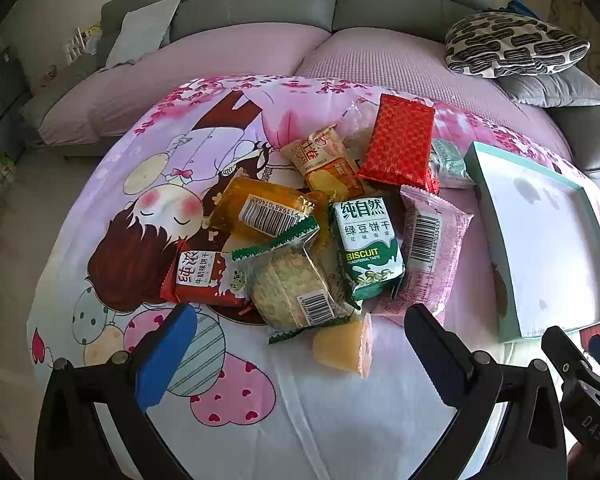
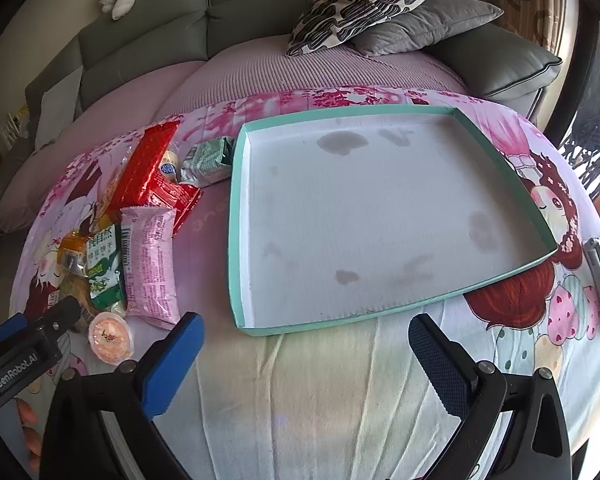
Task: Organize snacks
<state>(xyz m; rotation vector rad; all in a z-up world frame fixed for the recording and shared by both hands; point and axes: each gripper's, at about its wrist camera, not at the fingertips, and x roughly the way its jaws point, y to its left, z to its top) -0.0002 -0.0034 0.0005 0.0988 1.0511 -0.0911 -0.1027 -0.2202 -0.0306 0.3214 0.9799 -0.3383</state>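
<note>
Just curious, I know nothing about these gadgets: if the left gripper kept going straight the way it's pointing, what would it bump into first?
Probably the yellow jelly cup, lying nearest between the open left gripper fingers, at the front edge of the snack pile. Right behind it is the clear green-edged biscuit pack. Depth is hard to judge.

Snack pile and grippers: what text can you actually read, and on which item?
"纯自然 绿豆饼干 BISCUIT TRADITIONAL TASTE": green biscuit pack.
"纯浓 牛奶味饼干": red biscuit pack.
"GenRobot.AI": left gripper body, seen from the right wrist.
Barcode digits on the orange packet: too distorted to trust.
Pink packet print: blurred.
</note>
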